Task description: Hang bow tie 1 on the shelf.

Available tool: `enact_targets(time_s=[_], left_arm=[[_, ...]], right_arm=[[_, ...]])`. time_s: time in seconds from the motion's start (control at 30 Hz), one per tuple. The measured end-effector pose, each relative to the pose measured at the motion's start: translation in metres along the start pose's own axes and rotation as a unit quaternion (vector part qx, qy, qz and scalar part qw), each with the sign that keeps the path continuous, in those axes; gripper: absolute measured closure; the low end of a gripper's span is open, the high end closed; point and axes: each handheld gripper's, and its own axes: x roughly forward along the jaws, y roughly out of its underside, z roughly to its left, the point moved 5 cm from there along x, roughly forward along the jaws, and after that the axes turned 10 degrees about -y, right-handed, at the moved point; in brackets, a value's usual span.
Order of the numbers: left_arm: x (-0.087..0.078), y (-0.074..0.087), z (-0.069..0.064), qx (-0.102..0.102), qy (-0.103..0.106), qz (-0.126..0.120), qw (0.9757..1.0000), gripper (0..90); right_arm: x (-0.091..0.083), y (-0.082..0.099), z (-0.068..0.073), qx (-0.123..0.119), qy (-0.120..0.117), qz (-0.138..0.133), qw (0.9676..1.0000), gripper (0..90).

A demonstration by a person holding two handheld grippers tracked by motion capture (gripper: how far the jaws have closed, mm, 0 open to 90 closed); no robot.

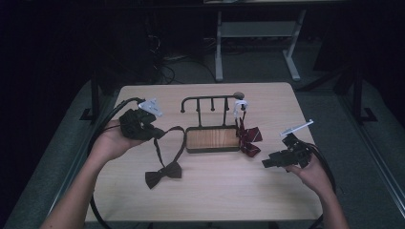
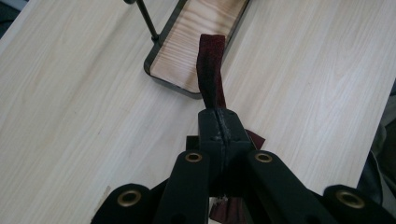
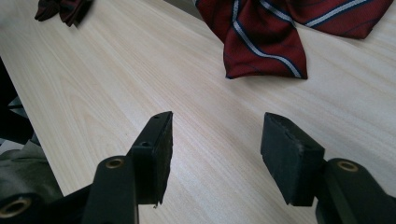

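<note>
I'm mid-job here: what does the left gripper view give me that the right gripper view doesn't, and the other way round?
Left gripper view: the left gripper shut on a dark red strap that runs toward the wood-bottomed tray, with a black rack post at the tray's edge.
Right gripper view: the right gripper open, holding nothing, a striped red bow tie ahead and a darker bow tie in the far corner.
Both: the light wooden table.

Dim lab or workshop – lone pale wooden table, cables on grey floor, bare bench frame behind
</note>
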Motion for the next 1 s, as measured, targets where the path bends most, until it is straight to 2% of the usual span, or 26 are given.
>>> enact_targets(time_s=[0.83, 1.0], left_arm=[[0.002, -0.033, 0.020, -0.008, -0.008, 0.009, 0.9999, 90.0], [0.002, -0.039, 0.024, -0.005, -0.010, 0.013, 0.9999, 90.0]], right_arm=[[-0.005, 0.001, 0.000, 0.003, -0.001, -0.006, 1.0000, 43.4], [-0.006, -0.001, 0.003, -0.007, -0.005, -0.010, 0.9999, 43.4]])
